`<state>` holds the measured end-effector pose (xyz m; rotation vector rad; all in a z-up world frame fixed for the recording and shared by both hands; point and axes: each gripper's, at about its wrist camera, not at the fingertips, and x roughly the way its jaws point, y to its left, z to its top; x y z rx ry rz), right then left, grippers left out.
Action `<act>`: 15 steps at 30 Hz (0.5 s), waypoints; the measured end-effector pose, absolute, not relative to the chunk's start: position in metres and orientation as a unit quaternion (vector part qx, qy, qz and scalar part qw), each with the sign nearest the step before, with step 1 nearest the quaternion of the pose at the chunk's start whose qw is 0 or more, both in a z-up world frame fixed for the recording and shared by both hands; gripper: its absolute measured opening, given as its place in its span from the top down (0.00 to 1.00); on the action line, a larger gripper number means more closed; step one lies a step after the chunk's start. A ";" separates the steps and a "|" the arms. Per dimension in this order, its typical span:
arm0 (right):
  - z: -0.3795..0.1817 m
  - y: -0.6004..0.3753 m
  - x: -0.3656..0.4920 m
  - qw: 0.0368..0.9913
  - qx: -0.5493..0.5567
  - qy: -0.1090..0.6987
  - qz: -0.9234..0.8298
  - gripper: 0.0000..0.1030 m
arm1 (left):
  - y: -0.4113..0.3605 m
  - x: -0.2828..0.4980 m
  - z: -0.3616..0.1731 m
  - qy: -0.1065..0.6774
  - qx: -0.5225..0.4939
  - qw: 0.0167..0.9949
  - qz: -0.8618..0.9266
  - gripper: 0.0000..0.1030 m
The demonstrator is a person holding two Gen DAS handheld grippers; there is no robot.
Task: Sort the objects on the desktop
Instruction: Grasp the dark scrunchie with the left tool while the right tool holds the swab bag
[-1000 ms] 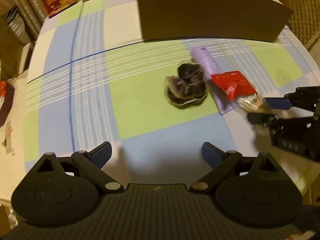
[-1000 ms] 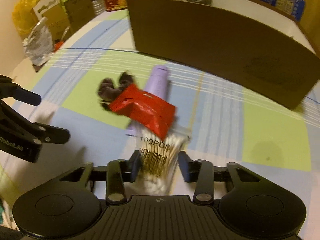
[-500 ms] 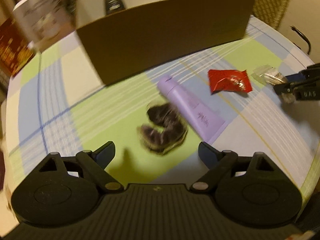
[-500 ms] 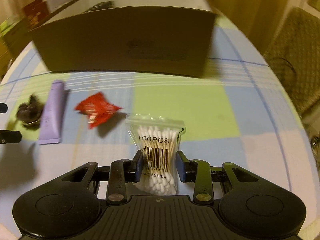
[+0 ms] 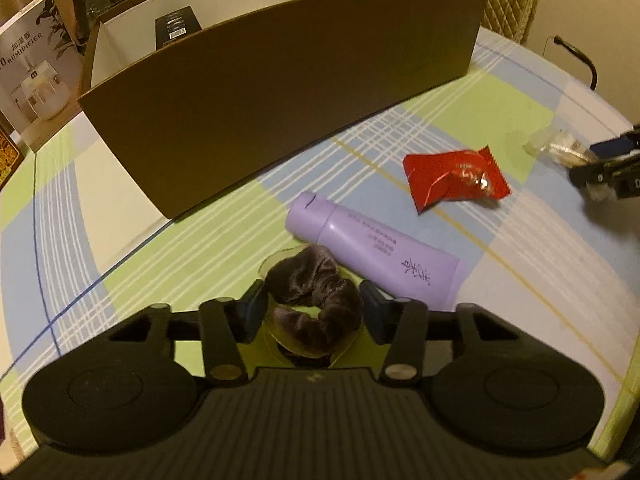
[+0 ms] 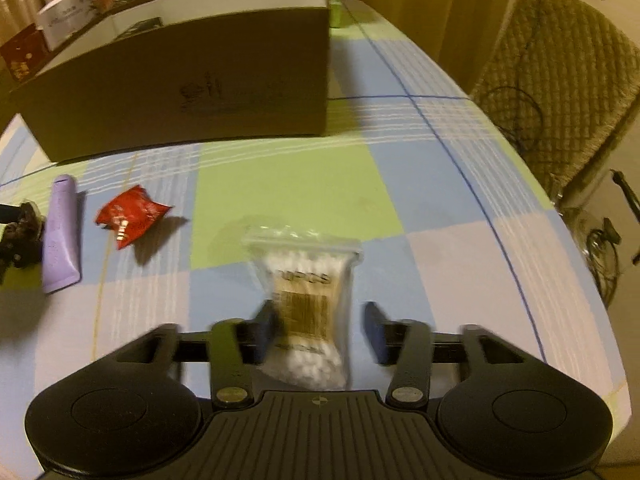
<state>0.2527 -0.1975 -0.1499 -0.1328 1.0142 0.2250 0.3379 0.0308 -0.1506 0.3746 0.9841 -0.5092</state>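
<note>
1. The left gripper (image 5: 312, 312) is seen low over the checked tabletop (image 5: 168, 264), with a dark velvet scrunchie (image 5: 316, 300) between its fingers (image 5: 254, 310).
2. The left fingers are closing to a narrow gap; both pads sit against the sides of the scrunchie, so it is gripped.
3. A clear plastic wrapper is seen around the scrunchie.
4. A purple tube (image 5: 372, 252) lies flat just beside the scrunchie, its cap end turned toward the cardboard box (image 5: 280, 108).
5. A red snack packet (image 5: 452, 180) lies apart from the tube, further toward the right edge of the tabletop.
6. The right gripper (image 6: 320, 332) is held near the front edge of the tabletop, with a clear bag of cotton swabs (image 6: 308, 300) between its fingers (image 6: 376, 332).
7. The right fingers are opening; a gap shows between the right pad and the bag, and the bag is blurred.
8. The cardboard box stands along the far edge of the tabletop, open at the top, with a small black item (image 5: 176, 30) inside it.
9. A humidifier carton (image 5: 36, 68) stands beyond the far left corner.
</note>
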 end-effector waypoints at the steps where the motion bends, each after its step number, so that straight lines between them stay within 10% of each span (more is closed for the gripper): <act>1: -0.150 -0.199 0.252 0.867 -0.060 0.482 0.108 0.43 | 0.031 0.338 -0.150 0.464 0.174 0.835 -0.240 0.63; 15: -0.152 -0.201 0.259 0.865 -0.086 0.473 0.147 0.42 | 0.044 0.305 -0.142 0.519 0.103 0.836 -0.148 0.74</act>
